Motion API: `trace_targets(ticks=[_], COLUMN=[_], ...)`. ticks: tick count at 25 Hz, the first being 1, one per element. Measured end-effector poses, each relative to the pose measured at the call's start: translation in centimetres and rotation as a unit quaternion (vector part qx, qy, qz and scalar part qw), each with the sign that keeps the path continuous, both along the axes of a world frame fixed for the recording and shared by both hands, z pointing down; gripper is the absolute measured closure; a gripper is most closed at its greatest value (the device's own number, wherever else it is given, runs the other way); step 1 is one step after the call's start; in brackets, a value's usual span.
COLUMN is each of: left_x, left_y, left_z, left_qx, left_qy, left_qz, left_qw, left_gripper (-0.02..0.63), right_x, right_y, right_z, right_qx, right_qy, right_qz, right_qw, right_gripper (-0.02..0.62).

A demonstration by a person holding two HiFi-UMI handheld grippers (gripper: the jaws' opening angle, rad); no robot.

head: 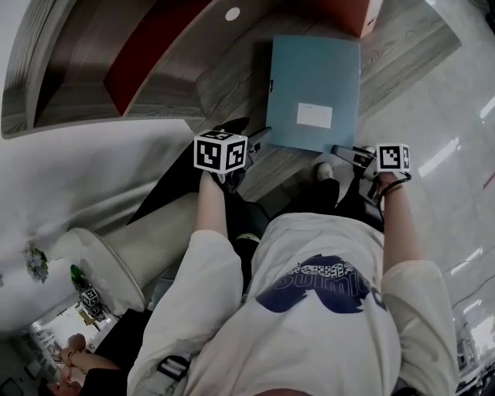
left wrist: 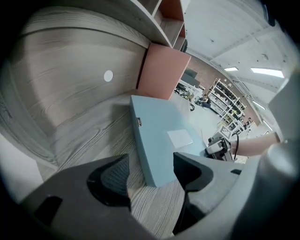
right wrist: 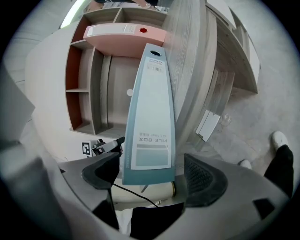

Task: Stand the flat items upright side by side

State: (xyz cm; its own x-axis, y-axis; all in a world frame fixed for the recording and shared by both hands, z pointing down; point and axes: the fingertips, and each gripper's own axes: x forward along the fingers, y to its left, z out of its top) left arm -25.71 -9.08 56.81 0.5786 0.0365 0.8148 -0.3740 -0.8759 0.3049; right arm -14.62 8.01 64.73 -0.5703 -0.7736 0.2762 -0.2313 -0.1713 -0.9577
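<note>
A light blue file box [head: 313, 89] lies flat on the wooden desk [head: 232, 85], its white label up. Beyond it is a pink file box [head: 360, 14], which the left gripper view shows standing [left wrist: 161, 70]. My left gripper [head: 259, 141] is open at the blue box's near left corner [left wrist: 154, 154], with the corner just ahead of its tips [left wrist: 151, 173]. My right gripper [head: 344, 153] is open at the near right side. In its view the printed spine [right wrist: 150, 117] reaches between the jaws [right wrist: 150, 176], with a gap on the right.
A white round grommet [head: 233, 13] is set in the desk behind the boxes. Shelf compartments [right wrist: 89, 70] rise at the desk's back. A white sheet [right wrist: 208, 124] lies on the floor by the person's shoe [right wrist: 280, 138]. Other people are at the lower left [head: 73, 352].
</note>
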Motion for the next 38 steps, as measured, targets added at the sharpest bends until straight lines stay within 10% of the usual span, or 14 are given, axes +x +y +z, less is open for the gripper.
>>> trace_targets(ticks=[6,11,14,38], left_x=[0.4,0.4,0.3,3.3], left_y=[-0.2,-0.5,-0.6,1.2], left_z=[1.4,2.1,2.6,5.3], left_qx=[-0.028,-0.036,-0.044,-0.184], left_qy=[-0.007,-0.013,-0.018,-0.088], left_qz=[0.000,-0.001,-0.006,0.066], left_qw=[0.9996,0.9993,0.9988,0.9768], left_gripper=[0.310,0.310,0.310,0.330], right_x=[-0.6,0.5,0.4,0.1], right_y=[-1.6,-1.1,-1.1,-1.2], right_z=[-2.3,-1.4,-1.2,-1.7], right_qx=[0.079,0.060,0.061,0.066], right_qy=[-0.065,-0.081,-0.065,-0.076], right_qz=[-0.002,0.023,0.011,-0.009], right_qw=[0.995,0.995,0.996,0.995], right_gripper=[0.178,0.181,0.289,0.299])
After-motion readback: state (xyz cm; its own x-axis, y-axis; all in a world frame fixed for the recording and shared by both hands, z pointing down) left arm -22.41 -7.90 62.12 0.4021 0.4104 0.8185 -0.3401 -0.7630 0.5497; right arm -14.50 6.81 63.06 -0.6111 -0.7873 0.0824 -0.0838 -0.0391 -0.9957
